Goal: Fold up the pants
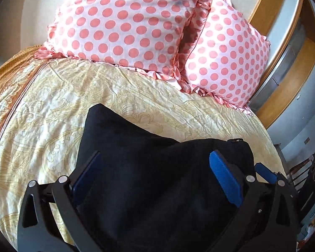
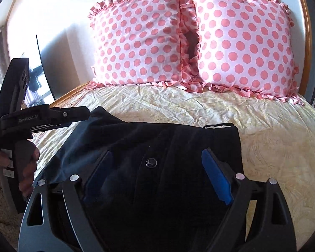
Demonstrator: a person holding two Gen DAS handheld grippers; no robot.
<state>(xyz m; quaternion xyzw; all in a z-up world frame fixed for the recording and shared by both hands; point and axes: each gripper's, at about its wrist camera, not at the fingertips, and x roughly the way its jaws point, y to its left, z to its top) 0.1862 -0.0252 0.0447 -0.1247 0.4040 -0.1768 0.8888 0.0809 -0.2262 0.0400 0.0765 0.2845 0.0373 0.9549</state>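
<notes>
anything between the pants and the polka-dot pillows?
Only bare cream patterned bedspread lies between the dark pants and the two polka-dot pillows. Both wrist views show it, the right most clearly.

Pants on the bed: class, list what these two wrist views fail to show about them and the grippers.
- Pants: their lower part is cut off by the bottom edge and hidden behind the right gripper in the right wrist view.
- Pants' fold count: dark fabric hides the layers in both views.
- Left gripper: whether its pads touch the cloth is unclear in the left wrist view.

"GenRobot.AI" on left hand-held gripper (image 2: 82, 113)
</notes>
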